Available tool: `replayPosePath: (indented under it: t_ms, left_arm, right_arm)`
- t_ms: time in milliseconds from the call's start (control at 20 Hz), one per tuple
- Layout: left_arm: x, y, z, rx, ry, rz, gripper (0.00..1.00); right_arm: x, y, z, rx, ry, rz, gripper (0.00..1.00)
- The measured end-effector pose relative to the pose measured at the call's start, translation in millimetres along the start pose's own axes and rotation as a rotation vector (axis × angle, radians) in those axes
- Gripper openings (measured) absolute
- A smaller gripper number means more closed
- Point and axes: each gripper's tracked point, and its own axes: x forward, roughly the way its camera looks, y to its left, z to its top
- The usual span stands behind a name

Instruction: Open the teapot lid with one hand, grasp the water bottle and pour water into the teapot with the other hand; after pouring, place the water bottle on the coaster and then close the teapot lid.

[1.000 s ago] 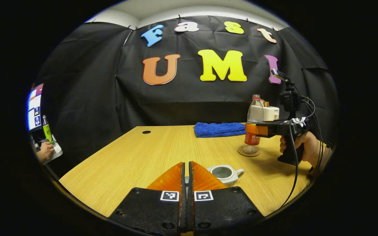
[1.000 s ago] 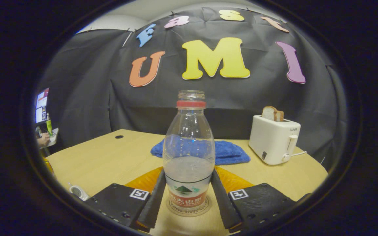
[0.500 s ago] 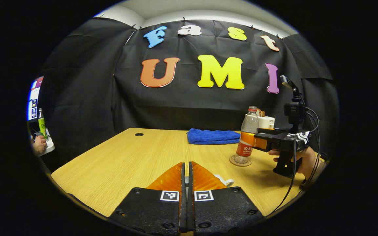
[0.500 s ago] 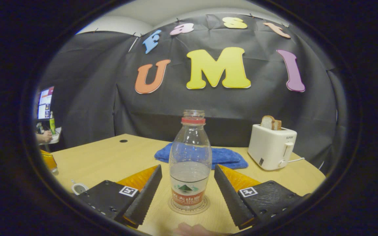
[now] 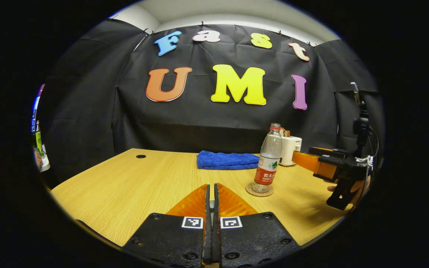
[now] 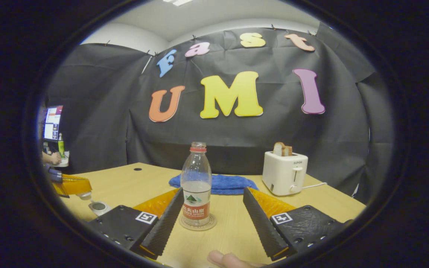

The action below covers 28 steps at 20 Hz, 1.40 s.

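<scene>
The clear plastic water bottle (image 6: 196, 186) is standing upright on the round coaster (image 6: 198, 224), the right gripper (image 6: 212, 212) gaping clear of it, while the left gripper (image 5: 211, 193), pressed together, is probably pinching the fragile, slippery teapot lid.

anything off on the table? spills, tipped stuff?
Nothing stands out. The water bottle stands upright on the coaster, uncapped, no puddle on the table. The teapot sits open, its lid not yet back on.
</scene>
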Motion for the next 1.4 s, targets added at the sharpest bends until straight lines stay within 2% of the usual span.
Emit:
replayPosePath:
  t_ms: [300,550,600,650,700,800,850,1000,1150,1200,1250,1350,1400]
  left_arm:
    - [19,5,-23,0.003,0.034,0.036,0.03]
    - [22,3,-33,-0.003,0.074,0.04,0.09]
    - [22,8,-31,-0.007,0.075,0.062,0.17]
    - [21,10,-28,-0.018,0.076,0.076,0.2]
    - [19,10,-24,-0.035,0.07,0.078,0.3]
    - [15,0,-11,-0.063,0.057,0.045,0.4]
    - [13,-1,-5,-0.064,0.044,0.042,0.43]
    - [3,-3,19,-0.045,0.001,0.057,0.46]
    - [-12,-11,29,-0.015,-0.007,0.068,0.49]
    - [-18,-13,32,0.008,-0.008,0.075,0.59]
    - [-26,-13,36,0.023,-0.01,0.083,0.65]
    - [-37,-24,38,0.006,-0.001,0.056,0.68]
    - [-43,-30,40,-0.005,-0.001,0.04,0.75]
  right_arm:
    - [-34,-7,11,-0.002,-0.038,0.006,0.97]
    - [-44,-9,12,-0.016,-0.036,0.002,0.95]
    - [-46,-9,10,-0.008,-0.03,0.001,0.97]
    - [-49,-10,10,-0.002,-0.026,-0.002,0.96]
    - [-52,-11,11,0.001,-0.024,-0.008,0.95]
    - [-58,-13,14,-0.009,-0.025,-0.011,0.97]
    - [-62,-13,17,-0.016,-0.03,-0.01,0.97]
    - [-74,-16,24,-0.029,-0.035,-0.021,0.97]
    - [-96,-26,32,-0.039,-0.04,-0.09,0.96]
    - [-105,-28,36,-0.045,-0.049,-0.112,0.95]
    - [-114,-32,38,-0.055,-0.051,-0.143,0.95]
    - [-131,-42,36,-0.072,-0.039,-0.211,0.95]
    - [-139,-44,35,-0.067,-0.033,-0.23,0.95]
